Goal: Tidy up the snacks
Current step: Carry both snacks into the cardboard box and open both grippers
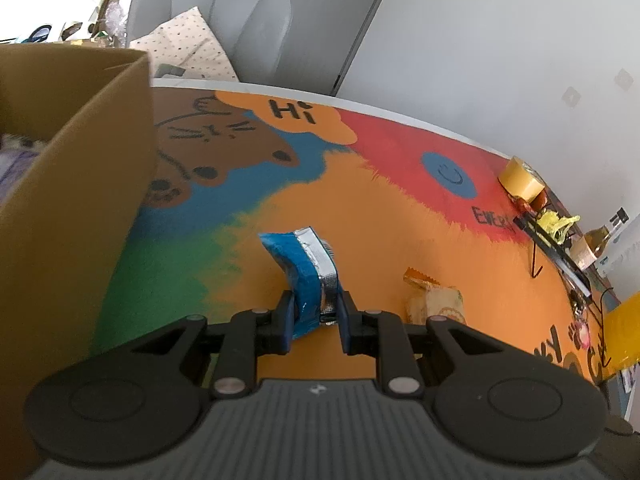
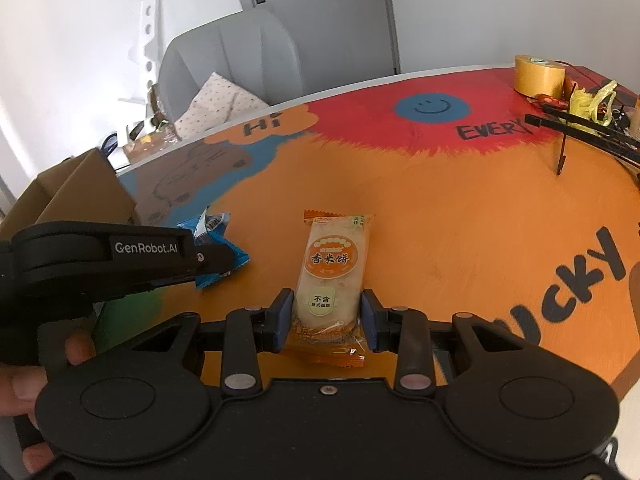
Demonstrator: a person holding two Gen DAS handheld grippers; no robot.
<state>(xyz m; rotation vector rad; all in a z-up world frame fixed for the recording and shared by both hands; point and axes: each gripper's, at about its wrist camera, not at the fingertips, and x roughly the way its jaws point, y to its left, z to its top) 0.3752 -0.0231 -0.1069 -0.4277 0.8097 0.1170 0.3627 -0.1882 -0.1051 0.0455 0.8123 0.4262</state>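
My left gripper (image 1: 314, 312) is shut on a blue and silver snack packet (image 1: 304, 272), held edge-up just above the colourful table (image 1: 400, 216). The same packet (image 2: 218, 248) shows in the right wrist view in the left gripper's fingers (image 2: 212, 258). My right gripper (image 2: 327, 318) has its pads against both sides of an orange rice cake packet (image 2: 332, 272) that lies flat on the table (image 2: 460, 220); this packet (image 1: 436, 300) also shows in the left wrist view, right of my left gripper.
An open cardboard box (image 1: 72, 184) stands at the left, also seen in the right wrist view (image 2: 76, 196). A tape roll (image 2: 538, 76), a black wire rack (image 2: 580, 128) and yellow wrappers sit at the far right. A grey chair (image 2: 232, 64) with a cushion is behind the table.
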